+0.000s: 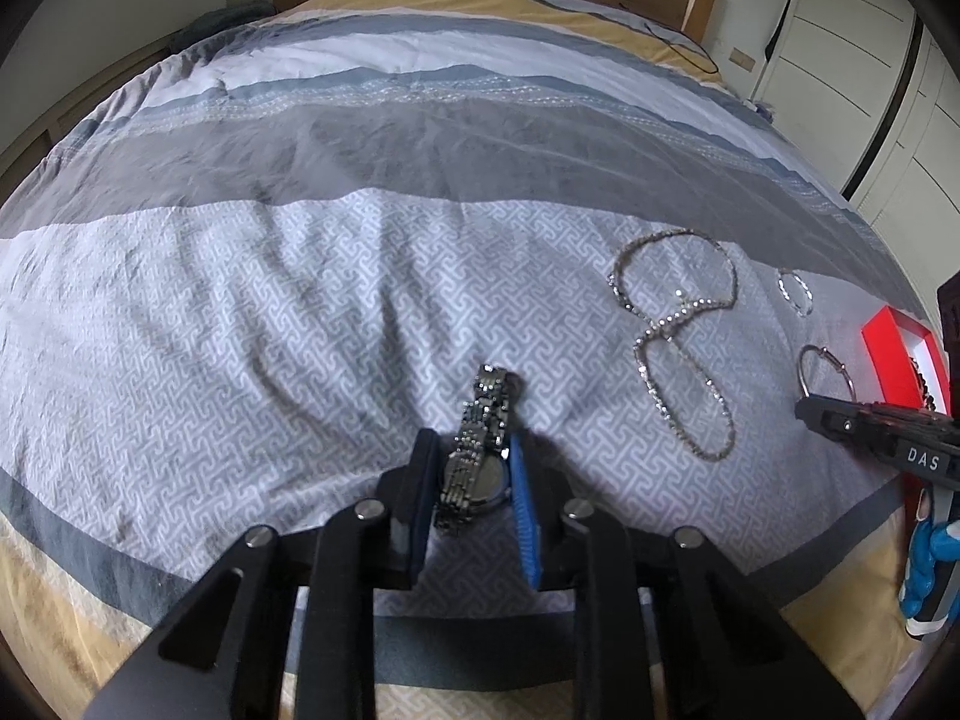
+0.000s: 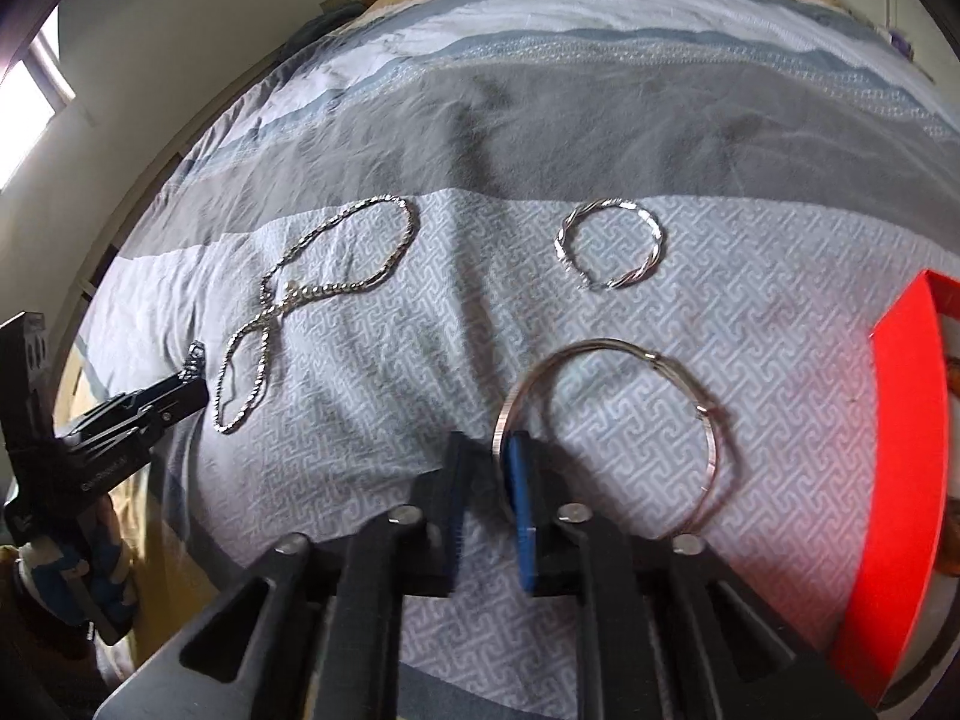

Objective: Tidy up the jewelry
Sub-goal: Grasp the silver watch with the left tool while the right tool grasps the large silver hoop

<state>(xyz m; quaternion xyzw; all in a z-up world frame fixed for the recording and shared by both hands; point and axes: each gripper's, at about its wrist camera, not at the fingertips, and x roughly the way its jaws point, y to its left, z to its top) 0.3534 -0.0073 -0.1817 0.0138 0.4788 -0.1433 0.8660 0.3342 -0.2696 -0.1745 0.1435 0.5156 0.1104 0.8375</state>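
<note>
Jewelry lies spread on the patterned duvet [image 1: 252, 324] of a bed, each piece apart from the others, which lets the two grippers take them one at a time. A dark metal wristwatch [image 1: 480, 450] sits between the pads of the left hand-held gripper [image 1: 471, 474]; its jaws are narrowed around the case and appear to press on it, the bracelet trailing forward onto the cloth. The right hand-held gripper [image 2: 489, 468] is closed almost fully, pinching the near-left rim of a large thin hoop bangle [image 2: 606, 438] that otherwise lies flat on the duvet; taking the thin rim edge-on is probably the only way to lift so flat a ring. Beyond it rests a smaller twisted silver bangle [image 2: 612, 243], untouched. To the left of the right wrist view a sparkling chain necklace [image 2: 312, 300] lies looped in a loose figure of eight. A red jewelry box [image 2: 894, 480] stands open at the right edge of the bed, close to the right gripper, most likely the place where the pieces are meant to go. Both picks look just begun, neither piece lifted yet.
</note>
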